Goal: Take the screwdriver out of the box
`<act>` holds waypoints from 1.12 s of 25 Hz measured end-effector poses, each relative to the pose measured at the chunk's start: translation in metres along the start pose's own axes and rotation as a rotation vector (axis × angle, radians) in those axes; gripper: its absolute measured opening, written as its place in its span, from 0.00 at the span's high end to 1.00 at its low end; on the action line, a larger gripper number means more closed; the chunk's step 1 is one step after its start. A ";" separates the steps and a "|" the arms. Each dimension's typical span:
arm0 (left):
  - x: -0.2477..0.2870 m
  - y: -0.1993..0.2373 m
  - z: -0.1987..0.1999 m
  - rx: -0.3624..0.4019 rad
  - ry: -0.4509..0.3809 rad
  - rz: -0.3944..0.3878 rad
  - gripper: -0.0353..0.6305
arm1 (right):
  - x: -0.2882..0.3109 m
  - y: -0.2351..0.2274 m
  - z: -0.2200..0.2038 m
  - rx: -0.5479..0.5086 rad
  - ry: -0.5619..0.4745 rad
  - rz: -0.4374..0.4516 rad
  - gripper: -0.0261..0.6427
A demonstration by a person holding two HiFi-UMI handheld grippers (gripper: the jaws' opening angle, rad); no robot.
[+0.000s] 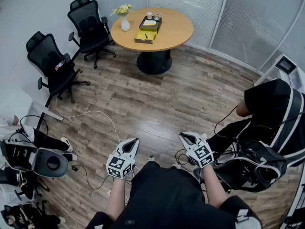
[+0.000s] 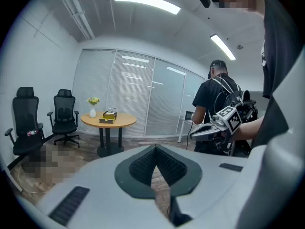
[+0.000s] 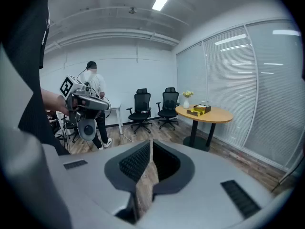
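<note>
A yellow and brown open box (image 1: 147, 30) sits on a round wooden table (image 1: 177, 31) at the far side of the room, well away from both grippers. Its contents are too small to make out, so no screwdriver shows. My left gripper (image 1: 135, 141) and right gripper (image 1: 183, 136) hover over the wooden floor close to my body, both shut with nothing between the pads. The box (image 2: 109, 119) is small at the left of the left gripper view, beyond the left gripper (image 2: 155, 148). In the right gripper view the box (image 3: 199, 110) is far off, right of the right gripper (image 3: 151, 142).
Two black office chairs (image 1: 90, 25) (image 1: 52, 63) stand left of the table. A vase of flowers (image 1: 125, 20) sits on the table beside the box. A person in black (image 1: 271, 113) with a backpack stands at the right. A white cable (image 1: 90, 112) trails over the floor.
</note>
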State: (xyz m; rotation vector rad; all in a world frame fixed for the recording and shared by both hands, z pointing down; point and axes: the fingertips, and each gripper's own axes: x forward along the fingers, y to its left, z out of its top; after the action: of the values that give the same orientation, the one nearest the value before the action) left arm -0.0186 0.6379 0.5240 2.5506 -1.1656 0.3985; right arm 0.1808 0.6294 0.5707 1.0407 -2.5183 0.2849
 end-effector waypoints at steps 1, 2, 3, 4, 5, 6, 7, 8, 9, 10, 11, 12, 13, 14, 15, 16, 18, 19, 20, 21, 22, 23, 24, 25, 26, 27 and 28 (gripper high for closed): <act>0.006 0.009 0.008 -0.001 -0.007 0.000 0.94 | 0.007 -0.006 0.009 -0.004 -0.004 0.000 0.94; 0.011 0.017 0.016 -0.001 -0.014 -0.001 0.94 | 0.014 -0.012 0.018 -0.009 -0.007 0.000 0.94; 0.016 0.025 0.022 0.000 -0.018 -0.004 0.94 | 0.021 -0.017 0.026 -0.014 -0.009 -0.001 0.94; 0.019 0.033 0.027 0.002 -0.021 -0.010 0.94 | 0.026 -0.020 0.034 -0.018 -0.011 -0.005 0.94; 0.021 0.041 0.030 0.002 -0.023 -0.016 0.94 | 0.032 -0.021 0.040 -0.022 -0.012 -0.011 0.94; 0.020 0.048 0.031 0.002 -0.025 -0.023 0.94 | 0.037 -0.020 0.045 -0.023 -0.013 -0.019 0.94; 0.016 0.055 0.030 -0.001 -0.026 -0.028 0.94 | 0.042 -0.016 0.048 -0.021 -0.013 -0.028 0.94; 0.011 0.062 0.027 -0.003 -0.026 -0.032 0.94 | 0.046 -0.011 0.048 -0.017 -0.011 -0.035 0.94; 0.005 0.067 0.023 -0.004 -0.027 -0.037 0.94 | 0.050 -0.003 0.046 -0.013 -0.007 -0.040 0.94; -0.001 0.072 0.020 -0.004 -0.026 -0.042 0.94 | 0.054 0.004 0.044 -0.011 -0.003 -0.045 0.94; -0.005 0.077 0.018 -0.003 -0.026 -0.047 0.94 | 0.058 0.009 0.044 -0.011 0.000 -0.052 0.94; -0.008 0.083 0.017 -0.002 -0.026 -0.051 0.94 | 0.062 0.013 0.044 -0.010 0.003 -0.059 0.94; -0.010 0.088 0.017 -0.001 -0.028 -0.055 0.94 | 0.067 0.015 0.044 -0.008 0.005 -0.066 0.94; -0.011 0.094 0.017 -0.001 -0.030 -0.059 0.94 | 0.072 0.016 0.046 -0.005 0.006 -0.072 0.94; -0.012 0.099 0.018 0.000 -0.031 -0.062 0.94 | 0.077 0.016 0.048 -0.002 0.003 -0.077 0.94; -0.012 0.104 0.019 0.001 -0.032 -0.065 0.94 | 0.081 0.017 0.051 0.000 -0.003 -0.079 0.94; -0.013 0.112 0.020 0.003 -0.034 -0.071 0.94 | 0.089 0.020 0.056 -0.001 -0.015 -0.082 0.94; -0.014 0.115 0.020 0.003 -0.035 -0.075 0.94 | 0.092 0.022 0.058 -0.004 -0.017 -0.084 0.93; -0.014 0.117 0.020 0.004 -0.036 -0.078 0.94 | 0.095 0.023 0.060 -0.008 -0.019 -0.087 0.94; -0.015 0.118 0.019 0.006 -0.036 -0.082 0.94 | 0.097 0.025 0.063 -0.012 -0.023 -0.089 0.94; -0.015 0.119 0.019 0.010 -0.036 -0.084 0.94 | 0.099 0.027 0.065 -0.016 -0.026 -0.088 0.94; -0.015 0.119 0.020 0.014 -0.036 -0.086 0.94 | 0.100 0.029 0.066 -0.021 -0.026 -0.085 0.94; -0.014 0.119 0.021 0.017 -0.037 -0.087 0.94 | 0.101 0.031 0.068 -0.027 -0.022 -0.080 0.94; -0.014 0.120 0.023 0.018 -0.038 -0.087 0.94 | 0.102 0.032 0.069 -0.034 -0.019 -0.074 0.94; -0.013 0.121 0.024 0.016 -0.040 -0.085 0.94 | 0.105 0.033 0.070 -0.040 -0.017 -0.067 0.94; -0.013 0.123 0.025 0.013 -0.039 -0.082 0.94 | 0.108 0.033 0.072 -0.045 -0.015 -0.060 0.94; -0.013 0.125 0.024 0.009 -0.037 -0.077 0.94 | 0.112 0.033 0.073 -0.048 -0.012 -0.051 0.94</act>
State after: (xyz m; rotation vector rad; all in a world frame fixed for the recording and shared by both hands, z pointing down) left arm -0.1194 0.5591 0.5170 2.6121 -1.0767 0.3400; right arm 0.0646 0.5584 0.5529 1.0893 -2.4918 0.2039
